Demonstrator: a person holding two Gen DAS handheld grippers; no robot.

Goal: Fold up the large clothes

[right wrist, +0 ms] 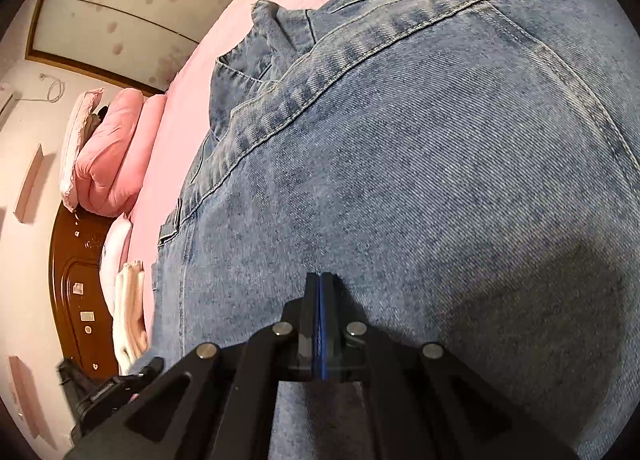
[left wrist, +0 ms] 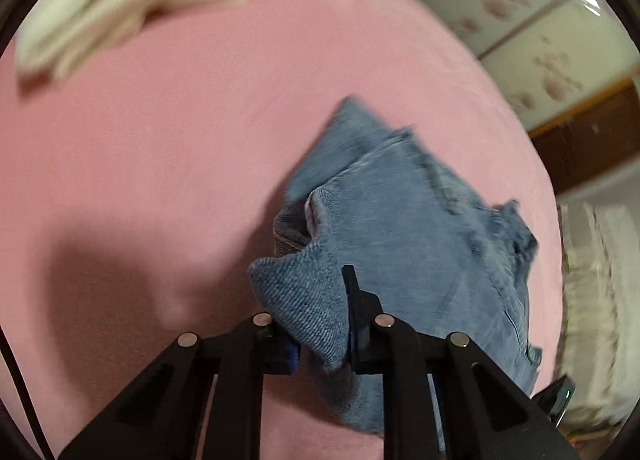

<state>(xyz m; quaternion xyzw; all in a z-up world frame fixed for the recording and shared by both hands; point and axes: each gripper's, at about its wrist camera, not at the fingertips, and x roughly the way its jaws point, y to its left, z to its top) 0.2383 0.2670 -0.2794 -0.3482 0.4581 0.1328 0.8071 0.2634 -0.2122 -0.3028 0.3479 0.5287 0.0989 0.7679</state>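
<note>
A bedroom: pink bed (left wrist: 160,140), pillows (right wrist: 108,156), wooden headboard (right wrist: 76,284).

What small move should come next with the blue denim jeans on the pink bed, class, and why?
Probably carry the pinched edge across and lay it down. The left gripper has a bunched fold of the blue denim jeans between its fingers, lifted off the pink bed sheet. The right gripper is shut, its tips against the broad denim, seemingly anchoring it.

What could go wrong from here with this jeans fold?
The left gripper pinches only a thick bunched edge of the jeans, so the denim might slip out mid-lift. The right gripper is shut over the fabric with nothing visibly between its fingers, so that side may sag and fold crooked on the pink bed.
</note>
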